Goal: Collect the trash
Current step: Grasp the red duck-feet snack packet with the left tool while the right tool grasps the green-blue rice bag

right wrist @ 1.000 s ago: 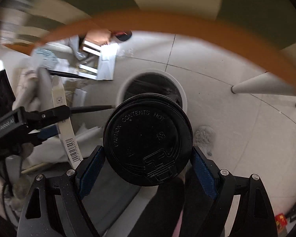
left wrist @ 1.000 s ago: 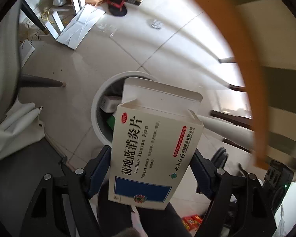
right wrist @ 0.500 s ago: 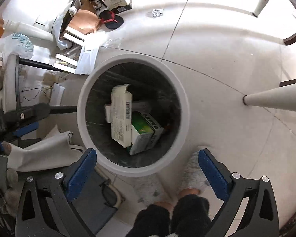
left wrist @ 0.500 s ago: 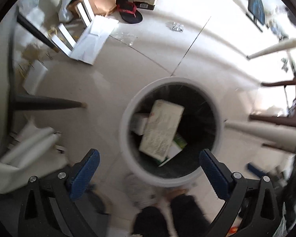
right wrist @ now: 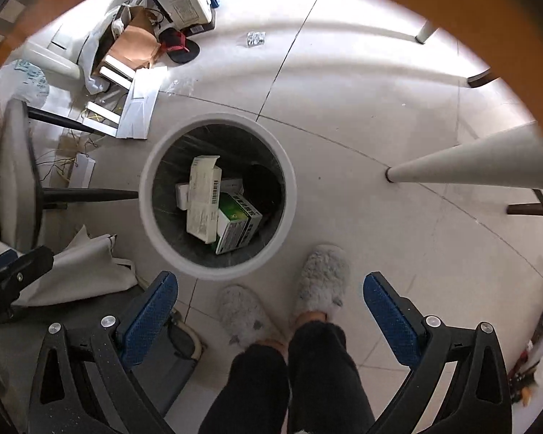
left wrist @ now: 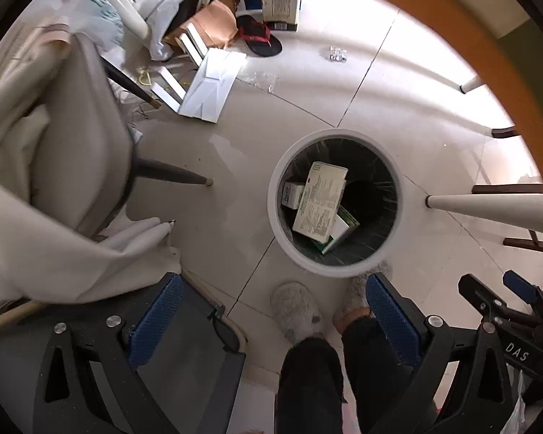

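Note:
A round white trash bin (left wrist: 276, 217) with a black liner stands on the tiled floor; it also shows in the right wrist view (right wrist: 146, 213). Inside lie a white medicine box (left wrist: 320, 202) (right wrist: 202, 199), a green box (right wrist: 237, 222), a small white box (left wrist: 292, 195) and a dark round cup lid (left wrist: 367, 199). My left gripper (left wrist: 273, 320) is open and empty, high above the floor near the bin. My right gripper (right wrist: 269, 313) is open and empty, above the person's slippers.
A grey chair (left wrist: 79, 152) with cloth stands left of the bin. Cardboard, boxes and a sandal (left wrist: 260, 38) litter the far floor. A white table leg (left wrist: 488, 206) is to the right. An orange table edge (left wrist: 470, 36) arcs overhead. Slippered feet (right wrist: 322, 282) stand below.
Both grippers opened: the medicine box and the black-lidded cup dropped into the bin. Both grippers have since risen away, so the bin looks smaller.

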{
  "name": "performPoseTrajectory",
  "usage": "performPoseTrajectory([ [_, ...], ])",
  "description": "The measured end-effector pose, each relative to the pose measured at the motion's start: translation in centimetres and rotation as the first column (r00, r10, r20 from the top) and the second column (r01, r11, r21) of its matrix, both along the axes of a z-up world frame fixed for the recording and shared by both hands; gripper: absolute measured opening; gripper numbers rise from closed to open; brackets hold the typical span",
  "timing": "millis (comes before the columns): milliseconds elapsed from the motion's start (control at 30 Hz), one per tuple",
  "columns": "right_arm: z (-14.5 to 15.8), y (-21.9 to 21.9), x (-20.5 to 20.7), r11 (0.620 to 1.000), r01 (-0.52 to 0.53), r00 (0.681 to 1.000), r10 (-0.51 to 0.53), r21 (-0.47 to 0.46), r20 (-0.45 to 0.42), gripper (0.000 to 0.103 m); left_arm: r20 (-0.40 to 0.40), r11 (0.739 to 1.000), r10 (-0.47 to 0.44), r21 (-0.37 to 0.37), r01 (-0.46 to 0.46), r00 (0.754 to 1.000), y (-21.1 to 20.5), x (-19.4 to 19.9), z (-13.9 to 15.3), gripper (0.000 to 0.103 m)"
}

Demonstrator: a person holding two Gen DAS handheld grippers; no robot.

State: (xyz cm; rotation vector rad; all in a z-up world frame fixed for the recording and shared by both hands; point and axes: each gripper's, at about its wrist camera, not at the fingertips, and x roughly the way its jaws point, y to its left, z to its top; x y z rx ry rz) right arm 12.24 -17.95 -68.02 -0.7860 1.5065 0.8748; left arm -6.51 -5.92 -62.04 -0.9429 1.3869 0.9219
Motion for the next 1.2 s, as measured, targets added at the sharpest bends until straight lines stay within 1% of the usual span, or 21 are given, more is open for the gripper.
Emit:
performPoseTrajectory([
  [167,6.8,-0.4,-0.4,1.000,-0.013,1.000,0.013,0.025,0.004,0.103,0.008,1.000,0.000,0.014,0.000,1.000,-1.2,-0.7,5.7,0.103],
  [267,10.9,-0.7,-0.8,0.999,-0.019,1.000,0.018,0.042,0.010,0.103,-0.001,1.000,-0.007,0.029,0.007,1.000,-1.9,-1.1,9.2,0.103],
  [367,14.8,-1.0,-0.9,0.999,-0.009,1.000,0.009,0.053,-0.002,0.103,-0.003,0.999,-0.004,0.040,0.004,1.000,-2.4,-1.5,13.1,0.103],
  [467,19.0,-1.0,-0.6,0.997,0.017,0.999,-0.015,0.074,-0.036,0.103,-0.009,0.998,-0.005,0.058,0.006,1.000,-2.4,-1.5,17.0,0.103],
  [567,23.5,-0.3,0.5,0.994,0.032,0.997,-0.024,0.109,-0.074,0.103,-0.012,0.992,-0.043,0.120,0.044,0.999,-1.6,0.3,22.0,0.103],
  [633,26.5,0.9,1.9,0.991,0.033,0.996,-0.021,0.129,-0.092,0.103,-0.004,0.978,-0.092,0.187,0.091,0.996,-0.8,2.7,25.7,0.103],
  [667,28.2,1.8,2.9,0.990,0.030,0.995,-0.017,0.139,-0.094,0.103,-0.003,0.969,-0.116,0.221,0.114,0.993,-0.2,4.1,27.4,0.103],
  [700,29.8,2.7,4.1,0.988,0.028,0.996,-0.015,0.152,-0.088,0.103,-0.007,0.952,-0.155,0.265,0.152,0.988,0.5,6.3,29.4,0.103],
  [733,31.3,3.5,5.3,0.986,0.027,0.997,-0.015,0.163,-0.075,0.103,-0.013,0.938,-0.183,0.296,0.178,0.983,1.1,7.7,30.7,0.103],
  [833,36.0,6.0,10.1,0.981,0.026,0.999,-0.021,0.191,-0.028,0.103,-0.033,0.877,-0.280,0.399,0.269,0.960,3.3,14.1,35.2,0.103],
  [867,37.5,7.0,12.2,0.979,0.022,1.000,-0.021,0.205,-0.009,0.103,-0.039,0.861,-0.303,0.418,0.291,0.952,4.2,15.9,36.1,0.103],
  [900,38.7,7.8,14.1,0.978,0.016,1.000,-0.020,0.208,0.019,0.103,-0.048,0.837,-0.336,0.442,0.322,0.941,5.4,18.7,37.3,0.103],
  [933,39.9,8.7,16.3,0.978,0.015,0.998,-0.027,0.210,0.054,0.103,-0.058,0.819,-0.362,0.457,0.347,0.930,6.5,20.5,37.8,0.103],
  [967,41.0,9.6,18.8,0.976,0.018,0.996,-0.035,0.216,0.078,0.103,-0.081,0.792,-0.397,0.474,0.386,0.914,7.8,23.3,38.4,0.103],
  [1000,41.7,10.7,21.6,0.977,0.023,0.994,-0.045,0.210,0.098,0.103,-0.104,0.771,-0.421,0.482,0.416,0.901,8.9,25.3,38.7,0.103],
  [1067,42.1,12.7,26.6,0.981,0.051,0.989,-0.075,0.187,0.125,0.103,-0.164,0.727,-0.457,0.498,0.474,0.874,12.0,29.5,38.8,0.103],
  [1100,42.1,13.9,29.6,0.983,0.068,0.987,-0.092,0.173,0.135,0.103,-0.194,0.710,-0.465,0.502,0.494,0.864,13.5,31.9,38.7,0.103],
  [1133,41.9,15.0,32.2,0.984,0.085,0.983,-0.108,0.157,0.149,0.103,-0.205,0.705,-0.470,0.499,0.504,0.859,15.1,33.6,38.4,0.103],
  [1200,41.1,17.8,37.2,0.987,0.098,0.977,-0.120,0.125,0.175,0.103,-0.208,0.706,-0.478,0.486,0.515,0.853,17.7,37.5,37.5,0.103],
])
